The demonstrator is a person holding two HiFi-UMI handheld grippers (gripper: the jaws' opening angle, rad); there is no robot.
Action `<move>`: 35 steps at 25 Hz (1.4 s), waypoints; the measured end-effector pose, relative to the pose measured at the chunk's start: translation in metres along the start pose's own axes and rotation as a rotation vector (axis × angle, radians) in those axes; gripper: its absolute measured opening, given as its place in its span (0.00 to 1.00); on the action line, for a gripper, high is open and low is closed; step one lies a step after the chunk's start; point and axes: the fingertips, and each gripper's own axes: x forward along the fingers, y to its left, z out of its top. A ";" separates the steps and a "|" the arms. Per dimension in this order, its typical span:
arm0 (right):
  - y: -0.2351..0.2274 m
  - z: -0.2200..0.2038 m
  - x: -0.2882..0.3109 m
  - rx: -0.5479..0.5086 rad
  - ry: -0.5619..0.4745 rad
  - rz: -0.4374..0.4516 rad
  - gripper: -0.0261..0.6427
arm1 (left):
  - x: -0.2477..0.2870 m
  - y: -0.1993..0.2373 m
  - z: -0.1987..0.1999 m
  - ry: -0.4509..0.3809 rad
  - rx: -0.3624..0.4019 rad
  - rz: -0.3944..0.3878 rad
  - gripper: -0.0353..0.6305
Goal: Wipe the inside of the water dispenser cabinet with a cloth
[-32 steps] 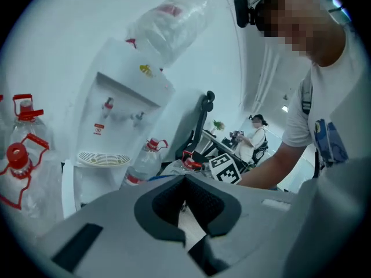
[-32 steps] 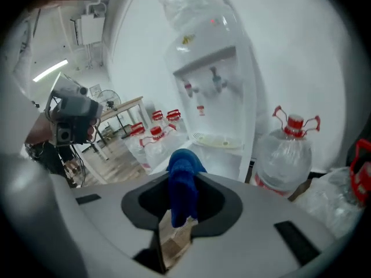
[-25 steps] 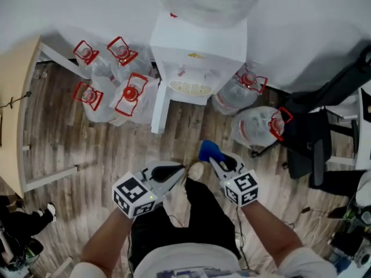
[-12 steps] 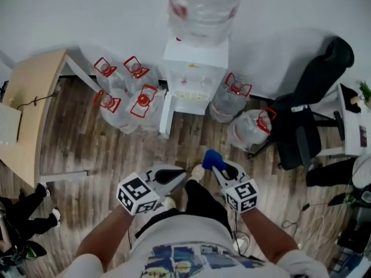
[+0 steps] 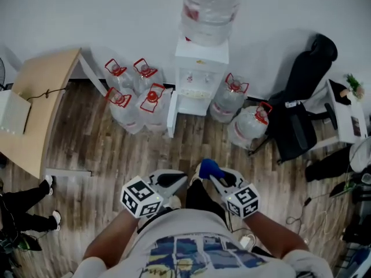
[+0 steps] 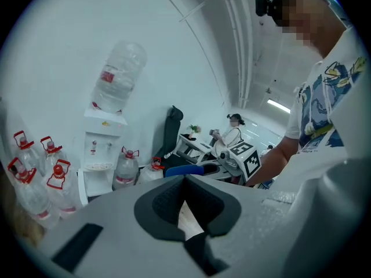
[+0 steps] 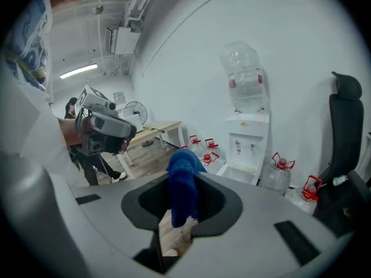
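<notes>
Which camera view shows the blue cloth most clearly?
The right gripper view: the blue cloth hangs close up, pinched in the right gripper. The head view shows a small blue patch; the left gripper view only a possible sliver.

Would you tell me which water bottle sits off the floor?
The bottle upended on top of the dispenser; all the others, red-capped, sit on the floor either side of it.

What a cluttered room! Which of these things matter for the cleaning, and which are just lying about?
For the job: blue cloth, pinched in the right gripper; water dispenser; left gripper, empty.
Lying about: spare water jugs; wooden desk; black office chair.
</notes>
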 end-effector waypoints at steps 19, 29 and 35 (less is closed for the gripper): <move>0.070 0.016 -0.019 -0.049 -0.038 -0.020 0.17 | -0.060 -0.033 -0.027 -0.024 -0.007 -0.028 0.06; 0.077 0.019 -0.024 -0.061 -0.051 -0.010 0.17 | -0.068 -0.040 -0.024 -0.045 0.003 -0.011 0.06; 0.087 0.012 -0.029 -0.069 -0.056 0.004 0.17 | -0.075 -0.047 -0.034 -0.056 -0.004 0.004 0.06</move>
